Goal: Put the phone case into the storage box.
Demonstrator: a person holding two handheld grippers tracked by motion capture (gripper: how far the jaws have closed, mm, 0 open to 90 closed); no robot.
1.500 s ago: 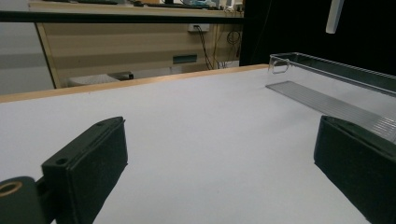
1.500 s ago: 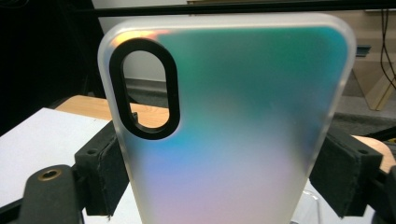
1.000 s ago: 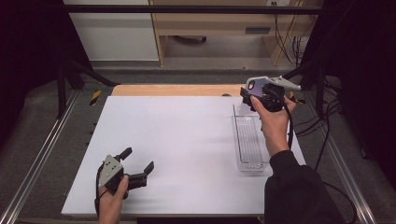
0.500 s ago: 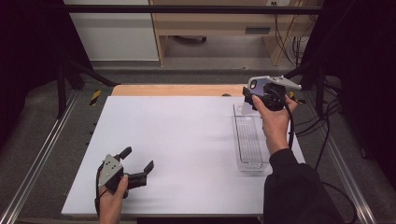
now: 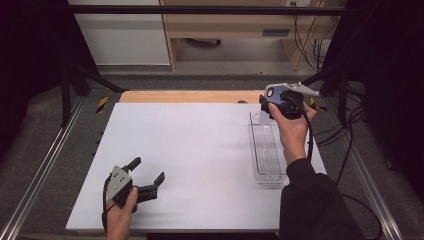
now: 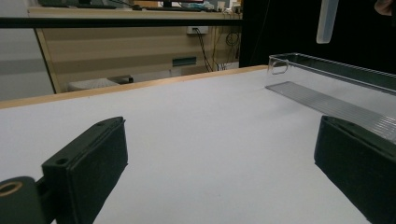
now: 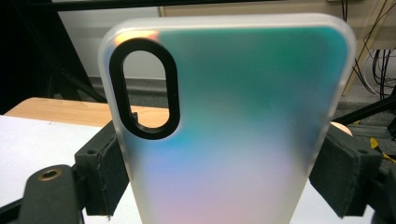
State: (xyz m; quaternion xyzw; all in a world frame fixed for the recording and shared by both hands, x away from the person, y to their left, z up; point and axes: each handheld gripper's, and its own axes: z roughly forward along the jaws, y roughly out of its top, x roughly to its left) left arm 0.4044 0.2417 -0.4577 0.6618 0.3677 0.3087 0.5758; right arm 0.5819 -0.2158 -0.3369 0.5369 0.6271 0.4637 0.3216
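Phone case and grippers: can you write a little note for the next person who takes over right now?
Right gripper: shut on the phone case, a frosted case with a black-ringed camera hole, held up above the far end of the clear tray.
Left gripper: open, holding nothing, low over the white table at its near left.
Clear tray: on the right side of the table; nothing visible inside it.
Done: the case is gripped and lifted.
Left: probably setting the case down, perhaps in the tray. Keep the grip firm until it is placed.
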